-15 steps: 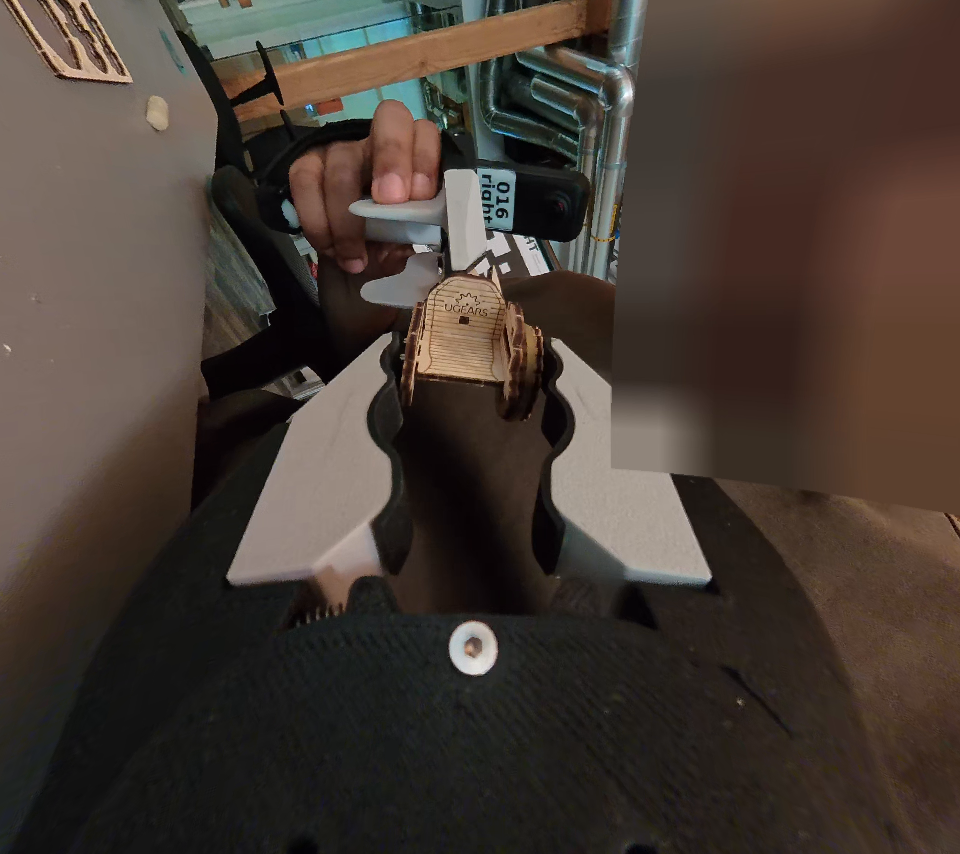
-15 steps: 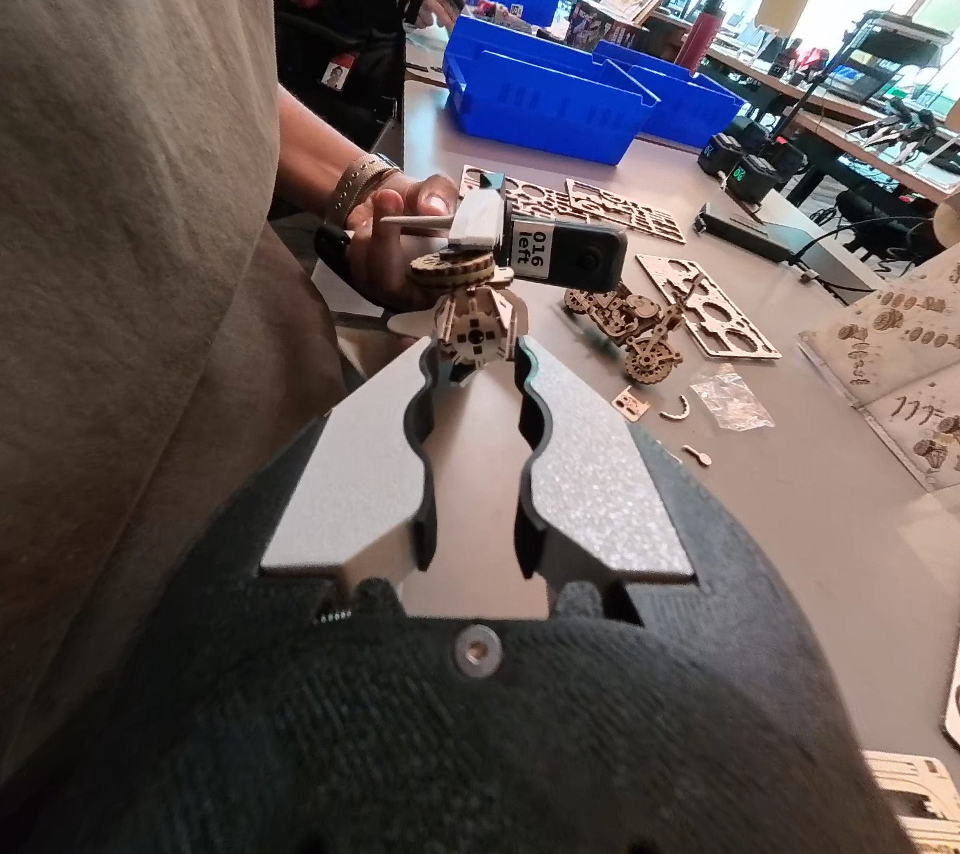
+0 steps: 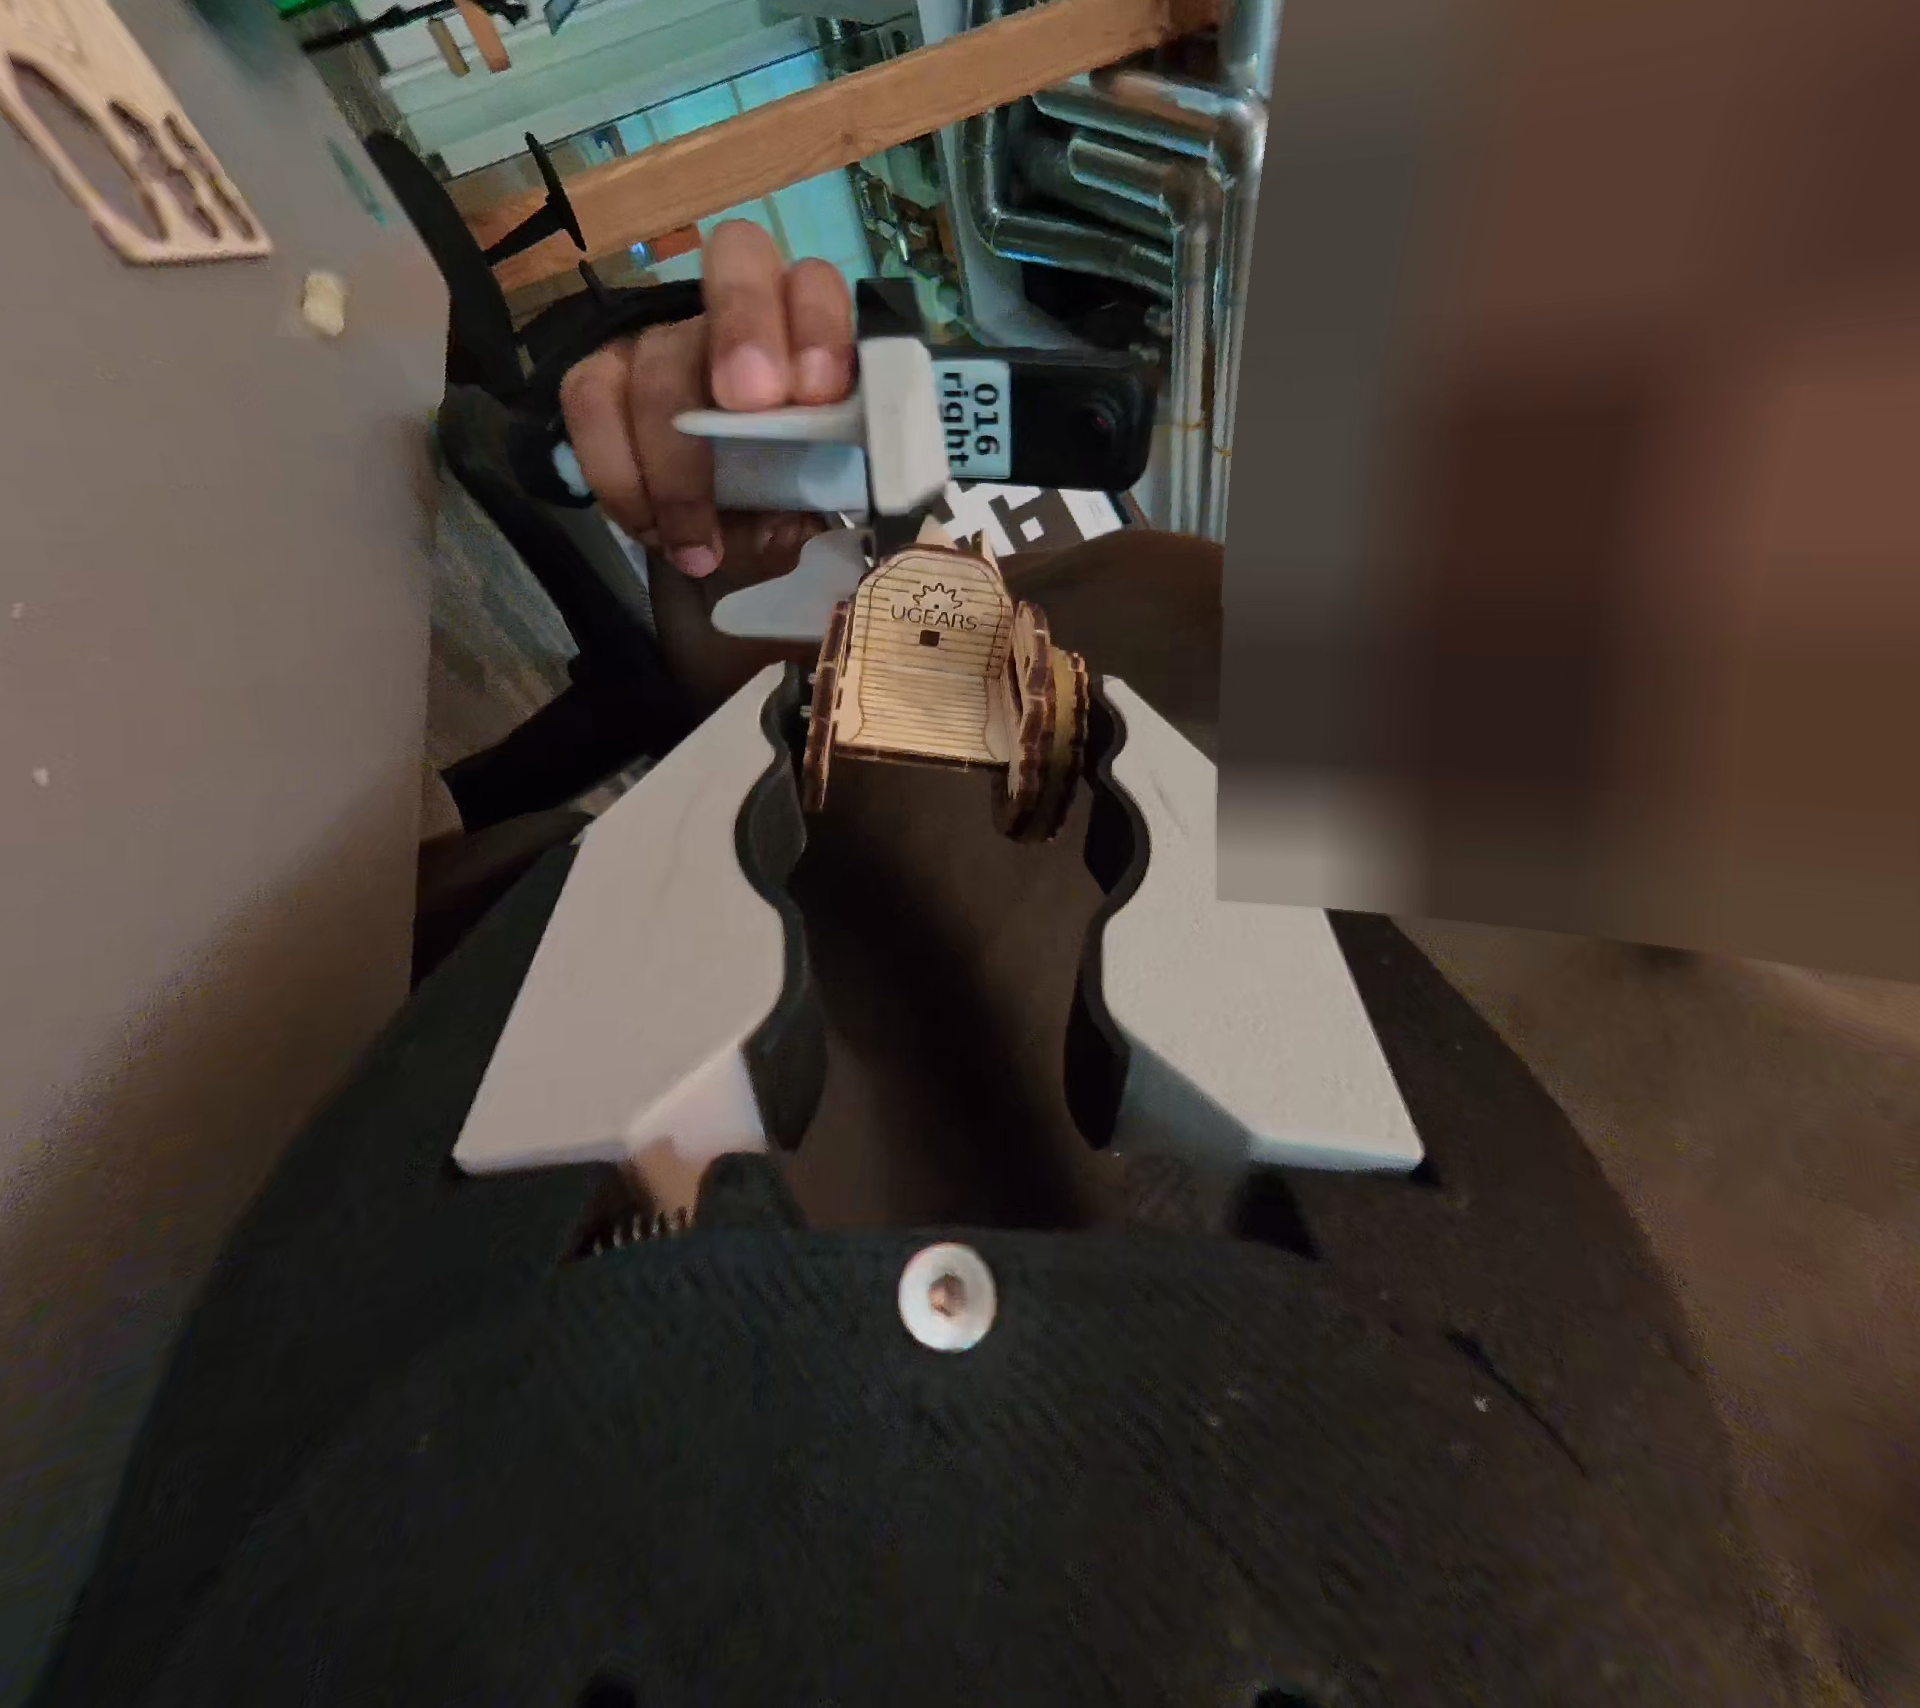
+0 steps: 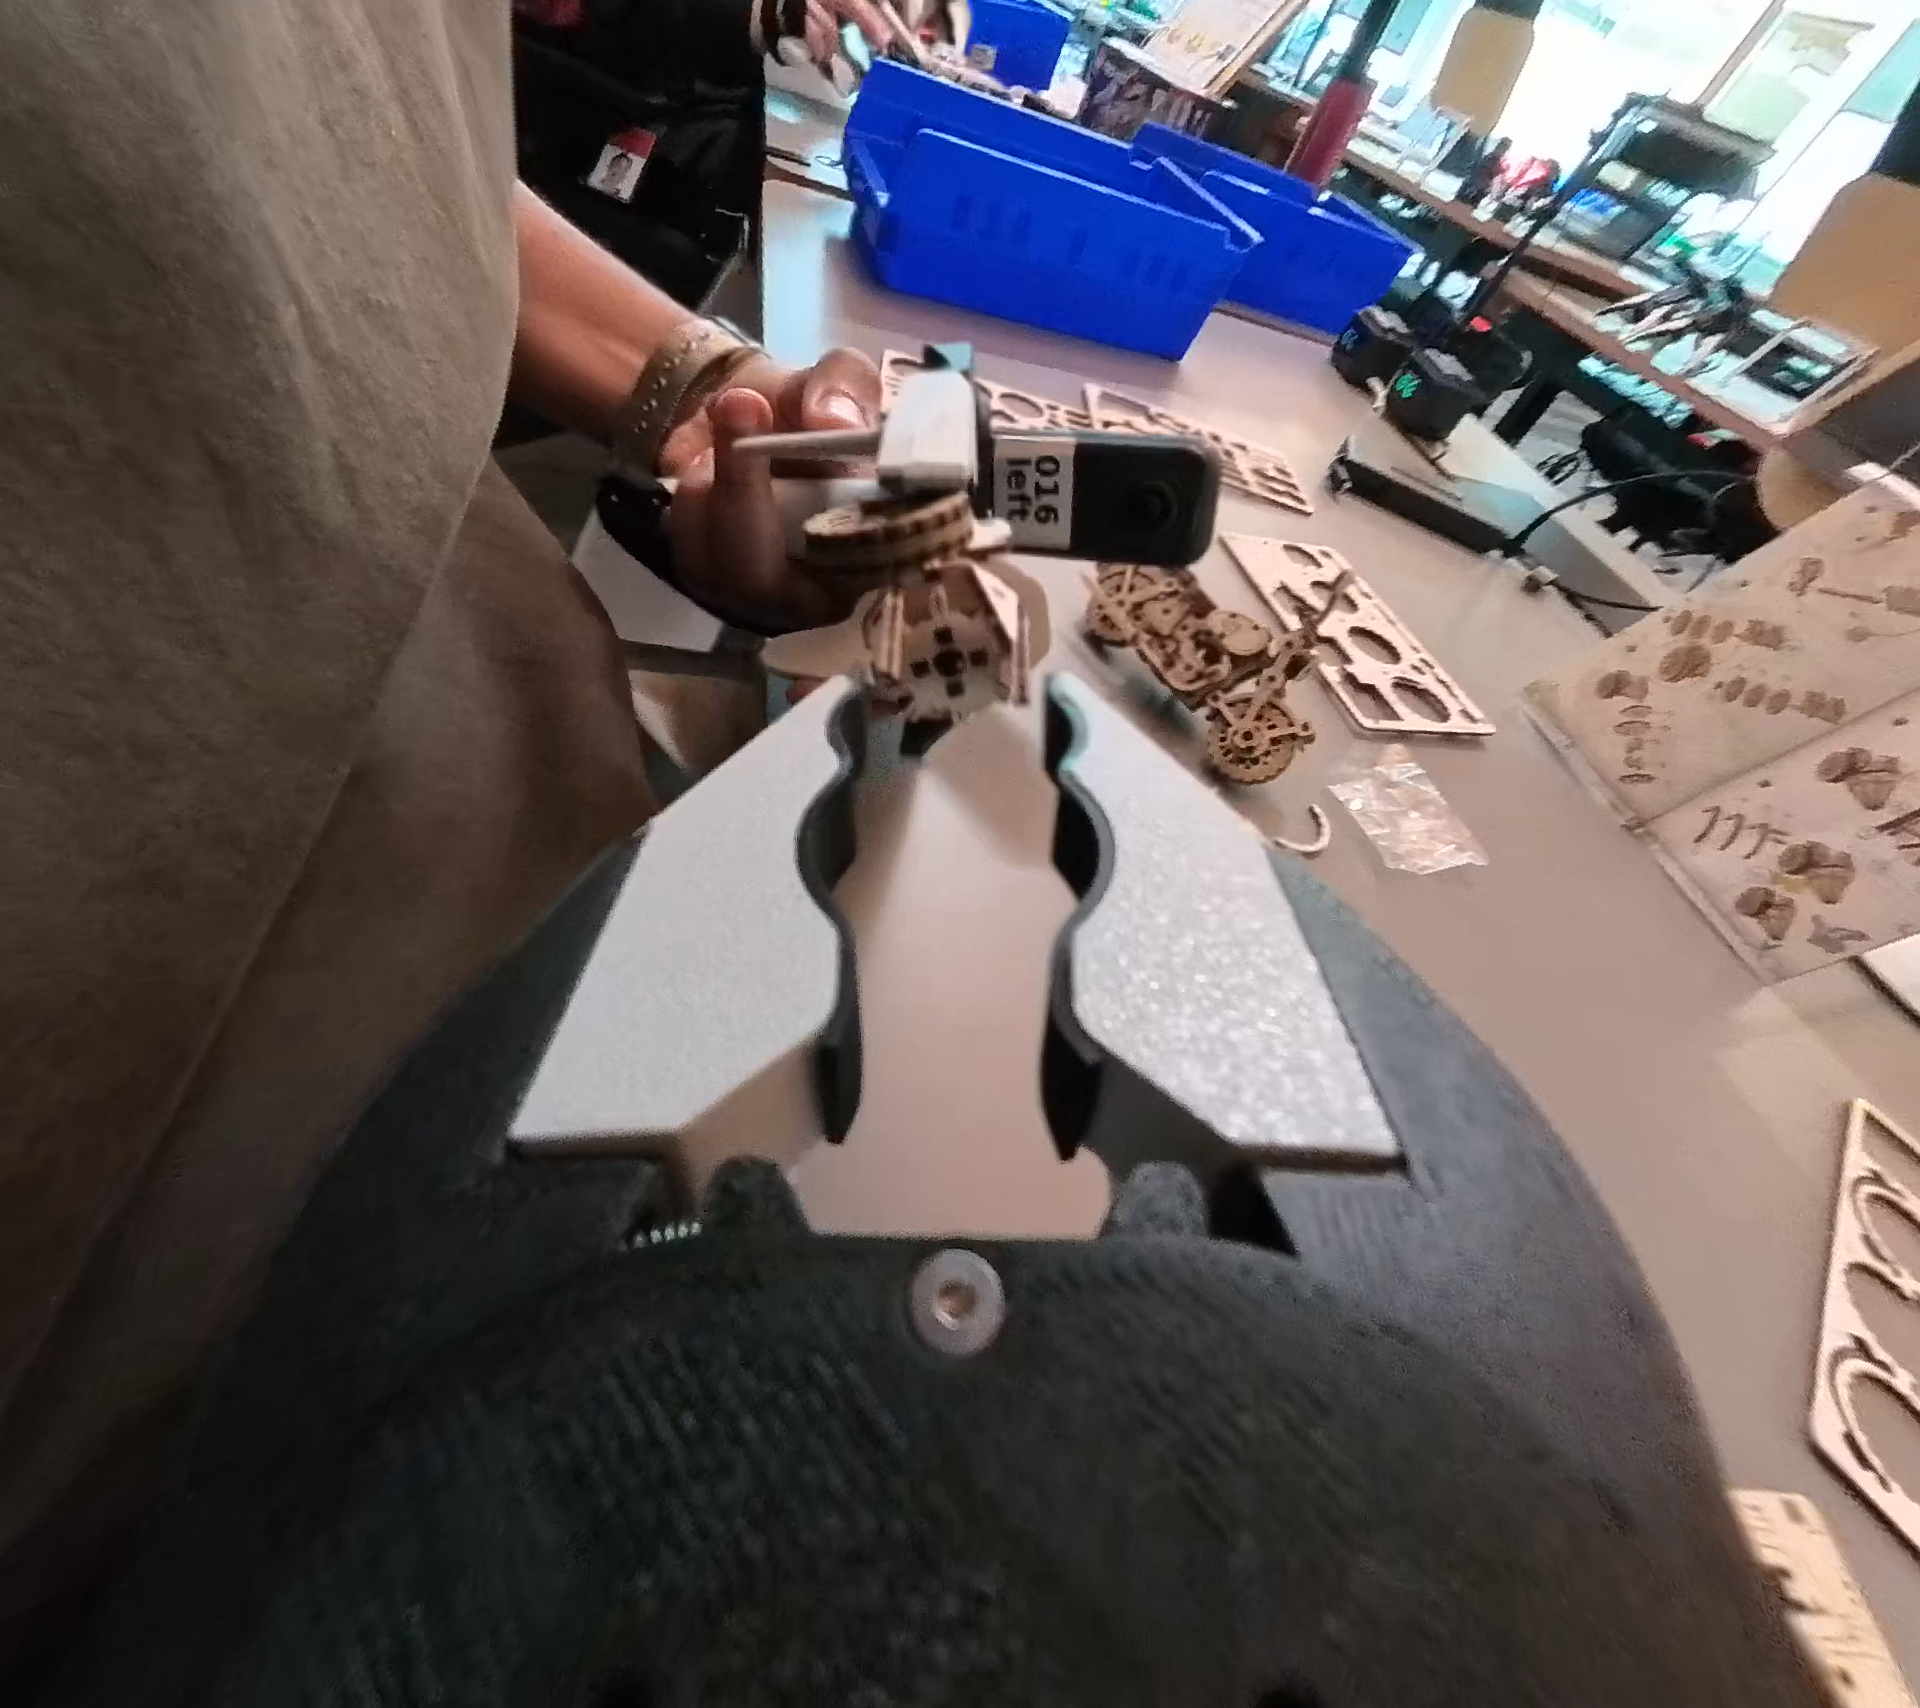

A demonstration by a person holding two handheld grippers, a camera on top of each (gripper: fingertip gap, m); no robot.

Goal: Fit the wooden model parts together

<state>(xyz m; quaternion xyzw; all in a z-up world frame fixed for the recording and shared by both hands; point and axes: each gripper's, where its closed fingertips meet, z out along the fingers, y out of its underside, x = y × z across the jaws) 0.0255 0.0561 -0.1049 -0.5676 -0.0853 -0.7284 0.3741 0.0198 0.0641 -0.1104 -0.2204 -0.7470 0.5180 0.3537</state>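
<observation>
Item: wooden sidecar sub-assy (image 3: 940,692), pinched in left gripper (image 3: 940,728) jaws. Right gripper (image 4: 951,702) jaws apart at its underside. Step: mating; next needs alignment w/ motorcycle model (image 4: 1195,661).

Pale wood, grey metal and blue plastic around you

Your wooden model part (image 3: 940,692) is light tan with dark scorched edges and fine engraved lines (much like the tan motorcycle model (image 4: 1195,656)). Your left gripper (image 3: 940,744) has pale grey fingers with black inner linings. The bins (image 4: 1039,245) are bright blue, the table (image 4: 1455,983) dull grey.
</observation>
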